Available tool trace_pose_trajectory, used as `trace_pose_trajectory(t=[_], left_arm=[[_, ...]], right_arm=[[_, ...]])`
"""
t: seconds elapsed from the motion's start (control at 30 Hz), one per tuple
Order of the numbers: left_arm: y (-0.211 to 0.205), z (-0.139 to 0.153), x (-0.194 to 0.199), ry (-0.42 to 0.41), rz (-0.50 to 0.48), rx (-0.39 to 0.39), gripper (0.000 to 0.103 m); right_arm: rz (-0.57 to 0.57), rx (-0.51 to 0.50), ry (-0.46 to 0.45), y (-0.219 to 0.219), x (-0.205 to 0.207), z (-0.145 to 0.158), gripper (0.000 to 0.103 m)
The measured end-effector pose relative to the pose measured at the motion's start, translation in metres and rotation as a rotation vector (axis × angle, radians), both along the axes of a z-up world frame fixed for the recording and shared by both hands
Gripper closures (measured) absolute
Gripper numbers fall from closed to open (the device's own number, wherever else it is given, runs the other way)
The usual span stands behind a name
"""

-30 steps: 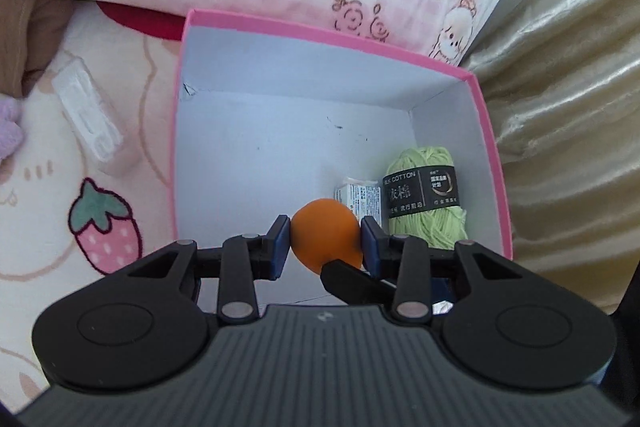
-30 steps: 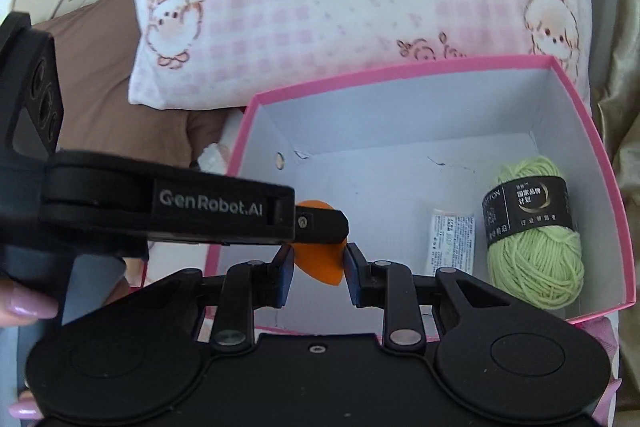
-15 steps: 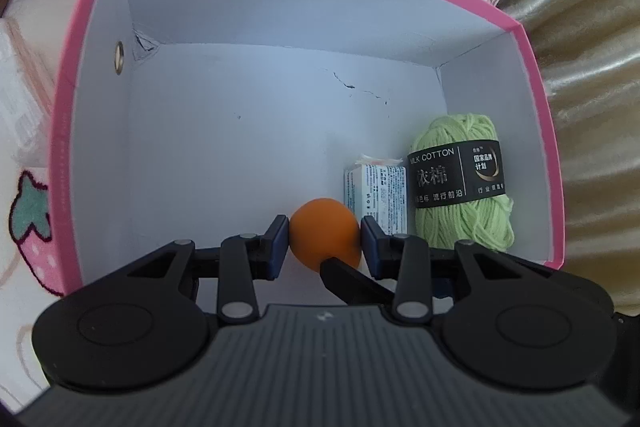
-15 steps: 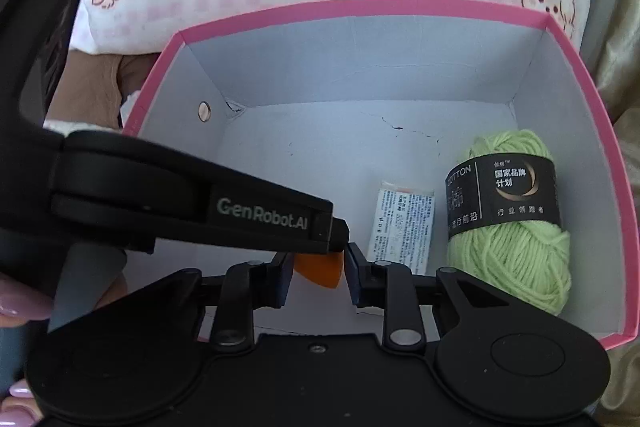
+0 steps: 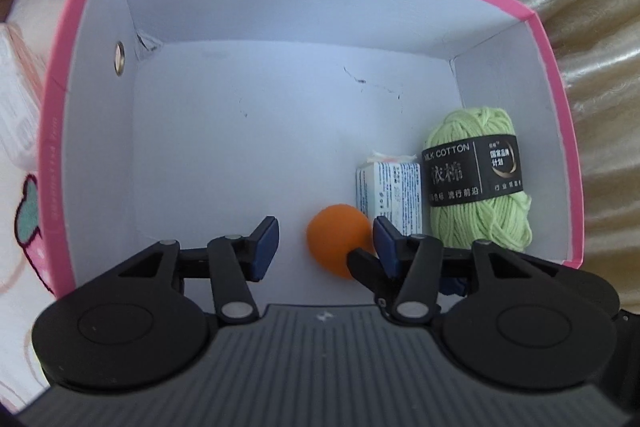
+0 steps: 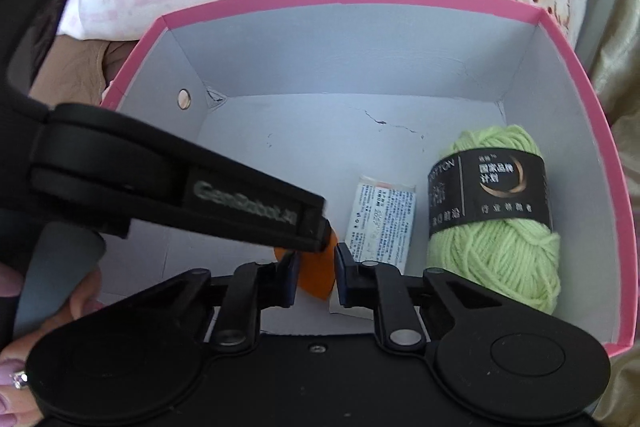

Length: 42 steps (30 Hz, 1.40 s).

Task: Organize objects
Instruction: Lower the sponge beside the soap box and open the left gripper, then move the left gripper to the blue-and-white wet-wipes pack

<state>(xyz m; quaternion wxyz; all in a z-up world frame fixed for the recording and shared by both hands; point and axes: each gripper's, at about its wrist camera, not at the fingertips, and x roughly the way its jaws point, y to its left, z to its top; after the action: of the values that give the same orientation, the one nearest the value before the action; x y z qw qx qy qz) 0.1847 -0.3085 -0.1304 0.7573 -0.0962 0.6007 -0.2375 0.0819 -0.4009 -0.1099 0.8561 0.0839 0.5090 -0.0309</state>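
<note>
Left wrist view: I read "MILK COTTON" on the yarn (image 5: 480, 183) band. My left gripper (image 5: 325, 245) has just been opening; its jaws stand apart around the ball (image 5: 336, 239), a plain orange sphere on the box (image 5: 96, 27) floor, nearer the right pad.

Right wrist view: "GenRobot.AI" shows on the left gripper (image 6: 320, 227). My right gripper (image 6: 316, 277) is narrow and empty, the ball (image 6: 320, 277) just beyond its tips.
</note>
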Motion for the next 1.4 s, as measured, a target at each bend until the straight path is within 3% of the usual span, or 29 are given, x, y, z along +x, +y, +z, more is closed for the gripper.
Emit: trace_pose_trajectory(t=[0.03, 0.1, 0.13, 0.37, 0.53, 0.97, 1.17, 1.4], left_arm=[[0.0, 0.0, 0.0, -0.003, -0.008, -0.008, 0.056], [-0.002, -0.002, -0.001, 0.01, -0.025, -0.037, 0.073], [-0.002, -0.003, -0.002, 0.02, -0.02, -0.066, 0.076], [-0.003, 0.008, -0.012, -0.003, -0.024, -0.082, 0.078], [0.007, 0.038, -0.025, -0.081, -0.044, -0.026, 0.077], [0.081, 0.124, -0.075, -0.182, -0.039, 0.021, 0.062], [0.123, 0.154, -0.105, -0.209, -0.025, 0.043, 0.056], [0.182, 0.181, -0.131, -0.251, 0.039, 0.048, 0.039]], right_arm=[[-0.007, 0.0, 0.006, -0.001, -0.001, 0.0, 0.083], [-0.025, -0.02, 0.017, -0.003, -0.002, 0.001, 0.083], [-0.036, -0.022, 0.022, -0.004, -0.004, 0.002, 0.083], [-0.042, -0.014, -0.051, 0.005, -0.026, 0.023, 0.078], [-0.02, -0.015, -0.088, 0.016, -0.042, 0.043, 0.07], [0.1, -0.026, -0.162, 0.069, -0.078, 0.099, 0.054], [0.206, -0.083, -0.147, 0.096, -0.09, 0.13, 0.047], [0.352, -0.076, -0.18, 0.132, -0.098, 0.157, 0.022]])
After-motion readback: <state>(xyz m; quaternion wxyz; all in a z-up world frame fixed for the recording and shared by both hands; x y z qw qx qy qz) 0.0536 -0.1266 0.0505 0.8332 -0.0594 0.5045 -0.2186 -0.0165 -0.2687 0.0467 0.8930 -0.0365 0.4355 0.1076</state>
